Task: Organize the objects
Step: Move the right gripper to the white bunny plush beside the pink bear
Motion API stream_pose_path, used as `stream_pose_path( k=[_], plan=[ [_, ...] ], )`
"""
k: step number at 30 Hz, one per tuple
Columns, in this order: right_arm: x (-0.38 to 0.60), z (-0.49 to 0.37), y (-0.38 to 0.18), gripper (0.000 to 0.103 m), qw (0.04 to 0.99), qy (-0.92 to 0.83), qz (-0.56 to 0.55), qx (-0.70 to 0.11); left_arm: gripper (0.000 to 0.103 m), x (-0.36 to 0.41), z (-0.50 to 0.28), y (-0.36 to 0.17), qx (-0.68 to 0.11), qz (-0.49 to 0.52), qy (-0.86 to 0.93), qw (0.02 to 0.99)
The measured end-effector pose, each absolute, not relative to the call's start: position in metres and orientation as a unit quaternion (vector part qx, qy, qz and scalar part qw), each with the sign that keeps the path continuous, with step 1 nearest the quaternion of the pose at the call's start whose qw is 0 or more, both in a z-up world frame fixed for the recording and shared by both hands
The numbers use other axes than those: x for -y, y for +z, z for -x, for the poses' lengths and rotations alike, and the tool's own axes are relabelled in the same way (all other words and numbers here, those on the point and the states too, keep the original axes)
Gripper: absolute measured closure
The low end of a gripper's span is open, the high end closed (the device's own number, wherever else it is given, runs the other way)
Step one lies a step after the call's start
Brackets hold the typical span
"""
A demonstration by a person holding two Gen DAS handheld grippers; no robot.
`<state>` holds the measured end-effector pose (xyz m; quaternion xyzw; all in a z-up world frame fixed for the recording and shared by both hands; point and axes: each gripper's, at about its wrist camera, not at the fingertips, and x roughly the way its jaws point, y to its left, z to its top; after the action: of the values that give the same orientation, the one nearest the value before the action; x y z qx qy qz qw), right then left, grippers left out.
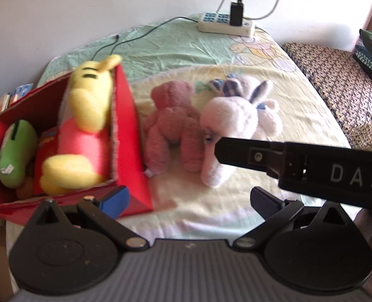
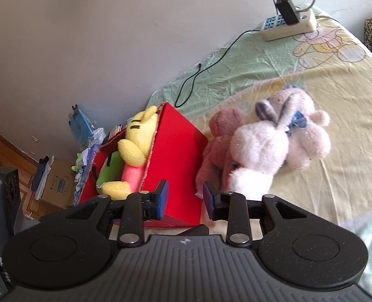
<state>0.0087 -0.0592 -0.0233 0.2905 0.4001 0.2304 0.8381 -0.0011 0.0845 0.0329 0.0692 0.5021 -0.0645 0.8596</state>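
left gripper [image 1: 191, 198] fingers spread wide, empty, at the red box [image 1: 132, 136]. right gripper [image 2: 185, 200] fingers narrowly parted, empty. only the right wrist view shows floor clutter [image 2: 60, 178].

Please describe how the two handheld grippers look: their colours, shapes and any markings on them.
Both are black plastic. The left gripper has a ribbed grey base, two round black discs with linkage arms on silver pivots, and blue finger pads. The right gripper is built alike, its blue pads facing inward. Seen from the left wrist, its long black body bears white letters "DAS".
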Motion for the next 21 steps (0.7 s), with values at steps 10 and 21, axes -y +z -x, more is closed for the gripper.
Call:
stream_pose_path(
  k=[10,21],
  plan=[
    [0.092,-0.01,-0.041,0.069,0.828,0.212,-0.31,-0.416,0.001,-0.056,-0.009,0.013,-0.523,-0.084,-0.072,0.845],
    [0.115,-0.016,-0.069,0.069,0.81,0.203,-0.325,-0.444,0.001,-0.047,-0.011,-0.021,-0.552,-0.081,-0.083,0.826]
  ],
)
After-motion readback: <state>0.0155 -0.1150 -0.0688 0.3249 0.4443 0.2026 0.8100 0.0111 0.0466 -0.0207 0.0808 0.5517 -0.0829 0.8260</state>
